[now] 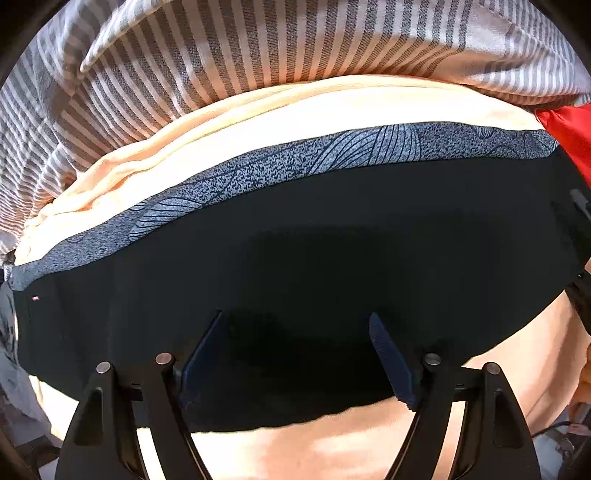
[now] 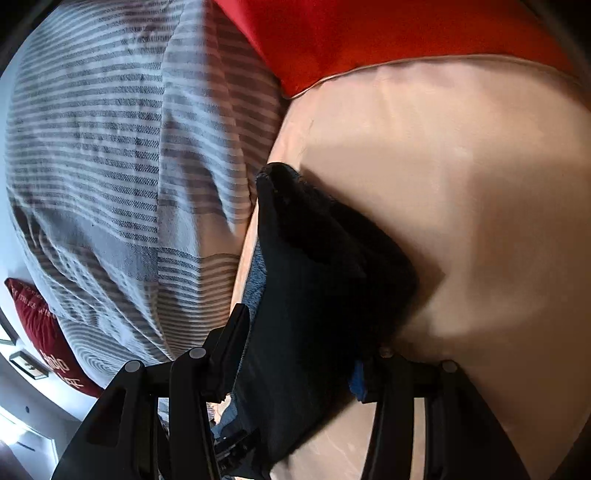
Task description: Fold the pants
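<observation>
The pants (image 1: 295, 229) are black with a grey-blue patterned band (image 1: 280, 162) along their far edge. They lie flat across a peach bed sheet (image 1: 303, 107). My left gripper (image 1: 295, 317) points down over the black cloth. It is open, and both blue pads (image 1: 388, 358) stand apart with nothing pinched. In the right wrist view a thick folded bunch of the pants (image 2: 317, 258) fills the gap of my right gripper (image 2: 314, 328). The gripper is shut on it. The bunch juts forward above the sheet (image 2: 461, 184) and casts a shadow there.
A grey and white striped duvet (image 1: 221, 55) (image 2: 110, 147) is heaped along the far side of the pants. A red cushion (image 1: 569, 136) (image 2: 369, 33) lies at the sheet's edge. A dark red pillow with lettering (image 2: 48, 332) sits low on the left.
</observation>
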Action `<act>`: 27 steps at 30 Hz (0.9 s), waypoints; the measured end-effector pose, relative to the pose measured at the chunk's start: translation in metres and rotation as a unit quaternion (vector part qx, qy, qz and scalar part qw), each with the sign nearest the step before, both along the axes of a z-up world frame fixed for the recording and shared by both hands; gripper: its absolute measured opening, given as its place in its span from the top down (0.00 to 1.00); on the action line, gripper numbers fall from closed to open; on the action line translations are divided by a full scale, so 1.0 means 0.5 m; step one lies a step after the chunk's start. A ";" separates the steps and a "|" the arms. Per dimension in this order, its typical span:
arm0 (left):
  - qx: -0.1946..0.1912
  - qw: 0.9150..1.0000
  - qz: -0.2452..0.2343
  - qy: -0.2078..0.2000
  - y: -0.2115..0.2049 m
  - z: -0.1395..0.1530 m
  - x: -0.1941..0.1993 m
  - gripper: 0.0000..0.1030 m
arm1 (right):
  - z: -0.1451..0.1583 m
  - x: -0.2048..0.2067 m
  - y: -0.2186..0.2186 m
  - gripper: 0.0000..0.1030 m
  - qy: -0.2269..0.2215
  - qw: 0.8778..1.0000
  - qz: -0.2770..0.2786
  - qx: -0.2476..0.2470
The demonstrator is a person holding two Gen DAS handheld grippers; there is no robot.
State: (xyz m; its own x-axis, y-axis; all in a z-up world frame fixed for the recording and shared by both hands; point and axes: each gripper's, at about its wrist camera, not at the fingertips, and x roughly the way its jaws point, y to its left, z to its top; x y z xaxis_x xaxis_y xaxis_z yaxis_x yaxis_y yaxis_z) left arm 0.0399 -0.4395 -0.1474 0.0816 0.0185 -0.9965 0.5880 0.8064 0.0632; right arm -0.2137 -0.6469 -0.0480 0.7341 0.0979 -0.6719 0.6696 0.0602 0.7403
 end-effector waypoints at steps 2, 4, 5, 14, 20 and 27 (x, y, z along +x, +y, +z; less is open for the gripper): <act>-0.032 0.999 0.007 0.014 -0.018 0.028 0.014 0.38 | -0.001 0.004 -0.002 0.88 0.001 1.000 0.005 0.010; -0.063 0.998 0.009 0.006 -0.042 0.063 0.026 0.40 | 0.010 0.005 0.001 0.88 -0.006 1.000 0.013 0.008; -0.072 0.997 0.008 0.001 -0.054 0.072 0.031 0.48 | 0.014 0.005 0.003 0.88 -0.010 1.000 0.016 0.008; -0.109 0.992 0.058 0.021 -0.168 0.003 0.097 0.61 | 0.073 0.034 0.022 0.88 -0.035 0.998 0.053 -0.018; -0.094 0.994 0.003 -0.059 -0.201 0.002 0.051 0.61 | 0.110 0.074 0.040 0.88 -0.030 0.995 0.084 -0.053; -0.111 0.993 0.006 -0.027 -0.151 0.057 0.060 0.61 | 0.185 0.126 0.082 0.88 -0.007 0.985 0.127 -0.116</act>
